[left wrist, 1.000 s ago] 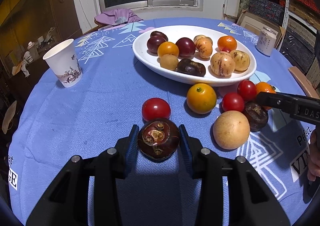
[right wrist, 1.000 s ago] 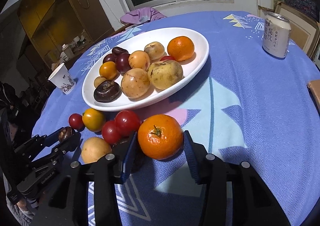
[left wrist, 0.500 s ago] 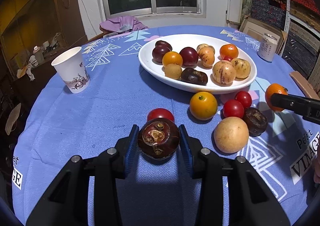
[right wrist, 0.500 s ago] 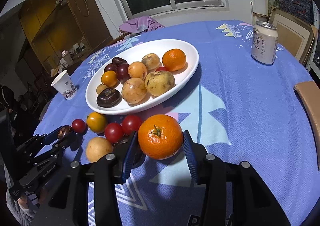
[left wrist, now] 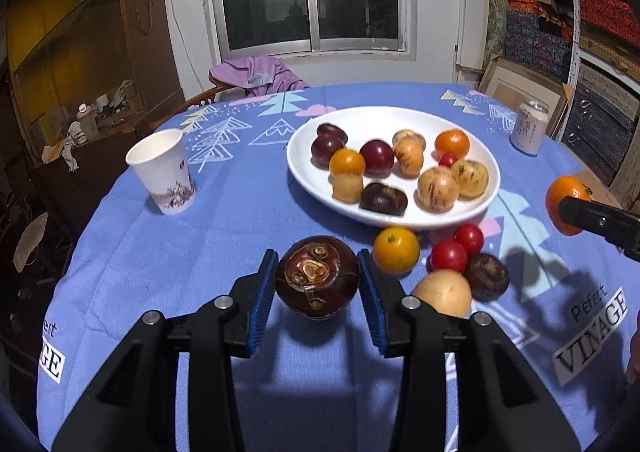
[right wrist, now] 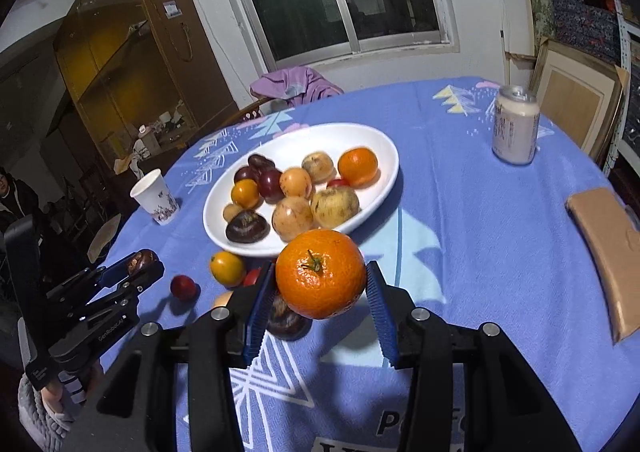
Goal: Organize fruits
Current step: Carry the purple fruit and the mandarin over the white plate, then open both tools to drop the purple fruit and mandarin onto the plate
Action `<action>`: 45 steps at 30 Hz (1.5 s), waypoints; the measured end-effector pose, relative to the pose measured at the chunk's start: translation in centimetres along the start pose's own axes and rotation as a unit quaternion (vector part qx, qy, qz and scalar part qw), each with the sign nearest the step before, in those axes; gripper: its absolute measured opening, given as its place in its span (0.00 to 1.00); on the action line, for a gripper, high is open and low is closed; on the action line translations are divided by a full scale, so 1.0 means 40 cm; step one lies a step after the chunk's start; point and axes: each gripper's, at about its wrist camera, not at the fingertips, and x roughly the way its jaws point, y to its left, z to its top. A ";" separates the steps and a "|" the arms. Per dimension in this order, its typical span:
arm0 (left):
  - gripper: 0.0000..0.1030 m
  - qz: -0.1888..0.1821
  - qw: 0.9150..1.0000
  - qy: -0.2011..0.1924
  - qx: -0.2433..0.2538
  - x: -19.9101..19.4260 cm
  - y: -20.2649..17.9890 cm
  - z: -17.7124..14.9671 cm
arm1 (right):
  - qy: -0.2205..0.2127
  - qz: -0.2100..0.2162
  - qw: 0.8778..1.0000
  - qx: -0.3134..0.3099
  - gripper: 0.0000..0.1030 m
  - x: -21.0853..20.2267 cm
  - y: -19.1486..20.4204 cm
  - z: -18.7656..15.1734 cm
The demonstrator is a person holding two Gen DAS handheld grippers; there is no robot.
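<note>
A dark brown, scarred fruit (left wrist: 317, 277) is gripped by the left gripper (left wrist: 318, 284); a glossy mandarin (right wrist: 320, 273) by the right gripper (right wrist: 320, 292)

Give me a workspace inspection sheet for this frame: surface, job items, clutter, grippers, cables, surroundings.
Surface: round table under a blue printed tablecloth.
Job's things: white oval plate holding about ten fruits; loose beside it a yellow-orange fruit, two red tomatoes, a pale round fruit, a dark brown fruit.
Clutter: paper cup, drink can.
Grippers: left gripper shut on a dark brown water chestnut; right gripper shut on a mandarin; both clear of the cloth.
Cables: nothing seen.
Surroundings: window, wooden cabinet, purple garment on a chair.
</note>
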 end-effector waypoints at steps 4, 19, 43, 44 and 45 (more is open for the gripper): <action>0.39 -0.012 1.000 -0.011 -0.014 0.002 0.004 0.095 | -0.020 -0.010 1.000 -0.014 0.45 -0.016 0.011 0.083; 0.38 -0.014 0.999 0.041 -0.019 0.315 -0.060 0.320 | 0.051 -0.043 0.998 -0.007 0.45 0.347 0.001 0.333; 0.57 -0.005 0.998 0.048 -0.045 0.293 -0.008 0.319 | 0.016 -0.046 0.998 -0.031 0.59 0.254 0.005 0.269; 0.59 0.000 0.998 0.047 -0.050 0.268 0.007 0.299 | 0.012 -0.045 0.998 -0.031 0.60 0.227 0.008 0.254; 0.60 0.004 0.997 0.046 -0.054 0.247 0.020 0.281 | 0.010 -0.044 0.999 -0.030 0.60 0.210 0.007 0.243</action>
